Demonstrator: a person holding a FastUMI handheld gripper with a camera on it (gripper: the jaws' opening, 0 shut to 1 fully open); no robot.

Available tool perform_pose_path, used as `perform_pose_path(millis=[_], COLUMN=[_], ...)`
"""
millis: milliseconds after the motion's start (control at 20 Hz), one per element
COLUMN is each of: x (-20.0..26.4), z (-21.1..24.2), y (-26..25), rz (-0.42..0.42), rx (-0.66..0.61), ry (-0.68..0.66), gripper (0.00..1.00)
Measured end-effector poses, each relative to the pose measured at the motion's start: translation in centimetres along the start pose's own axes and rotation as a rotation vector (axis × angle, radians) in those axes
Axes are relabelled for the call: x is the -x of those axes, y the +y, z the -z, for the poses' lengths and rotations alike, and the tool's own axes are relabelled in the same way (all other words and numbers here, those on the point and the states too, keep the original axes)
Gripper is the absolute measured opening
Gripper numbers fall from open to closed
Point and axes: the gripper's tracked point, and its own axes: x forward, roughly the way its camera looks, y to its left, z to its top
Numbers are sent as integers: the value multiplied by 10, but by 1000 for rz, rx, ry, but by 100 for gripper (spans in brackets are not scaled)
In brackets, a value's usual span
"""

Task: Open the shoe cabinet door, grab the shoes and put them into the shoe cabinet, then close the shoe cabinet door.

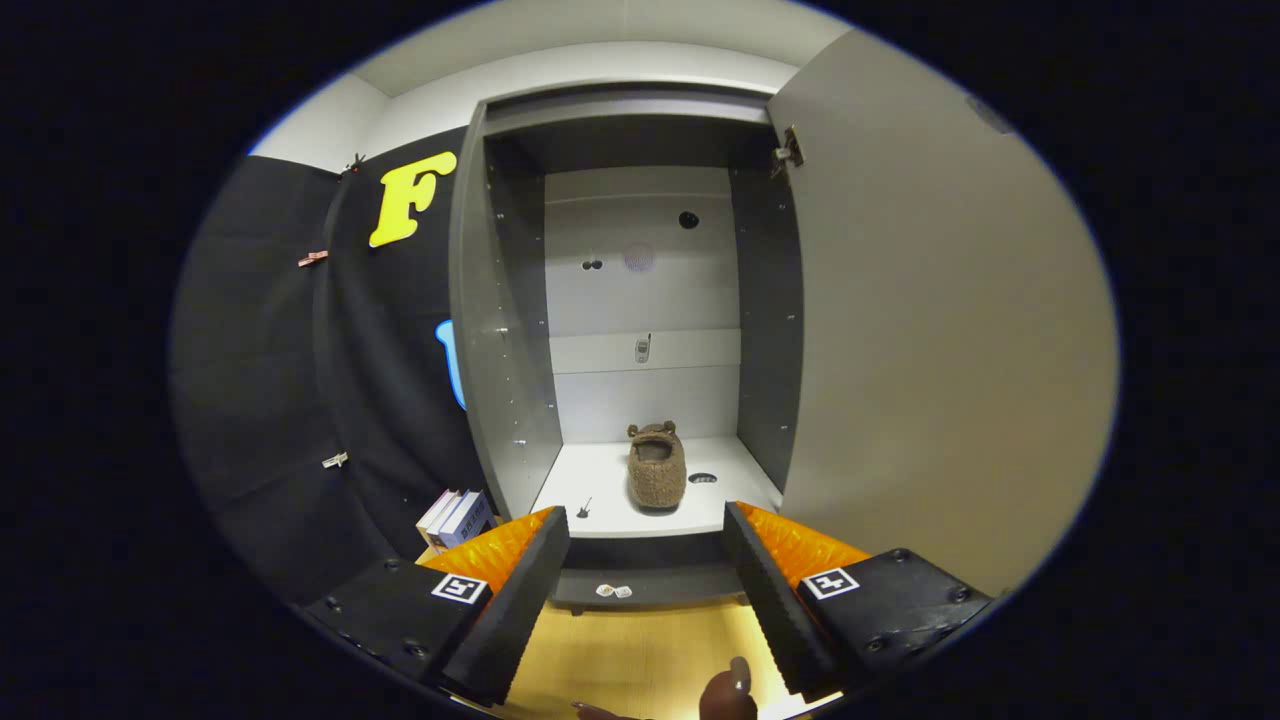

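Note:
A brown fuzzy slipper (657,468) stands on the white bottom shelf (600,490) inside the grey shoe cabinet (505,330), beyond my fingertips. The cabinet door (930,330) is swung wide open to the right of the opening. My gripper (646,530) is open, with nothing between its fingers, and is held just in front of the cabinet's lower edge. A second brown shoe part (728,690) shows low between the fingers, close to the camera, over the wooden floor.
Some books (457,517) lean against the cabinet's left side on the floor. Black cloth wall (300,380) runs along the left. Two small white pieces (613,591) lie at the cabinet's base. The light wooden floor (640,650) lies under the fingers.

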Motion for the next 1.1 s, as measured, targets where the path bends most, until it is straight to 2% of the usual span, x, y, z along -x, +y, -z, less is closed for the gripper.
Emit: perform_pose_path(millis=[400,650,850,950,1100], x=[128,184,201,203,180], z=[-7,6,-3,-7,-12], y=[-63,-138,-190,-221,-255], rz=[118,297,360,363,340], rx=[-83,-59,-28,-33,-34], ry=[-55,-56,-92,-89,-88], gripper=[98,99,99,99,99])
